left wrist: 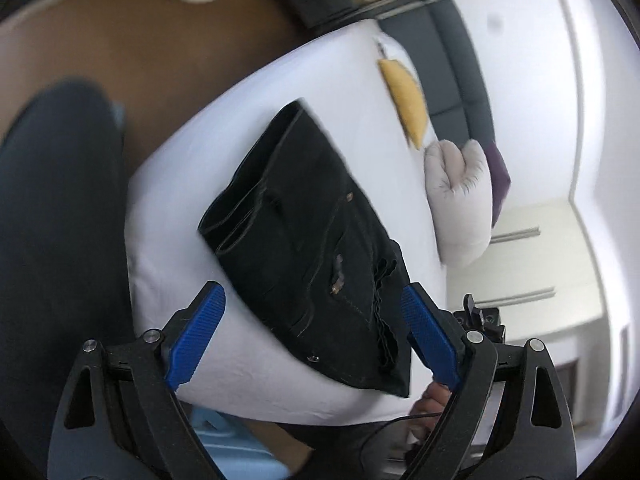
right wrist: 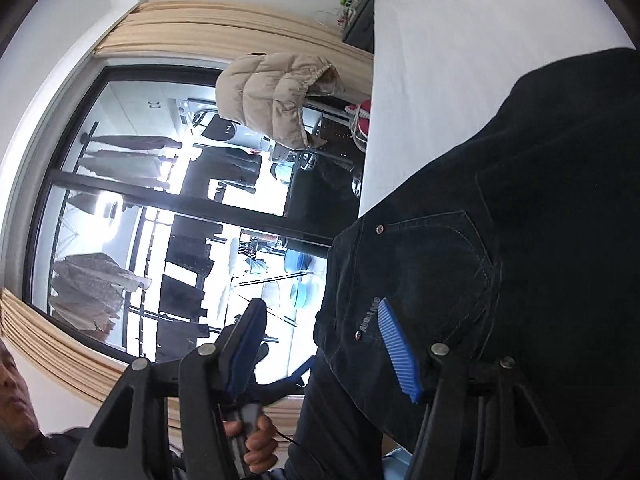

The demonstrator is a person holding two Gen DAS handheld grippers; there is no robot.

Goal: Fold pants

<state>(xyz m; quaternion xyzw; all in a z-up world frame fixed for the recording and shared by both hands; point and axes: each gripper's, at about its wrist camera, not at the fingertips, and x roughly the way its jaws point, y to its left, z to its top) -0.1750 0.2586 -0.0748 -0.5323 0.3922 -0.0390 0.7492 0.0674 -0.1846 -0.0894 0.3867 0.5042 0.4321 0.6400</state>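
The black pants (left wrist: pixel 312 240) lie folded into a compact rectangle on the white bed (left wrist: pixel 340 80), pocket stitching and rivets facing up. My left gripper (left wrist: pixel 314 310) hovers over their near end, its blue pads (left wrist: pixel 200 332) wide apart and touching nothing. In the right wrist view the pants (right wrist: pixel 520 260) fill the right side, a back pocket showing. My right gripper (right wrist: pixel 322 346) is open at the pants' edge. One blue pad (right wrist: pixel 398 352) is in front of the cloth without pressing on it, and the other hangs off the bed. A hand (right wrist: pixel 256 440) grips a handle below.
A yellow cushion (left wrist: pixel 404 96) and a pale plush pillow (left wrist: pixel 460 200) lie at the bed's far side by a dark headboard (left wrist: pixel 460 80). Brown floor (left wrist: pixel 140 60) and a blue box (left wrist: pixel 232 452) flank the bed. A beige puffer jacket (right wrist: pixel 276 96) hangs before a glass door (right wrist: pixel 120 200).
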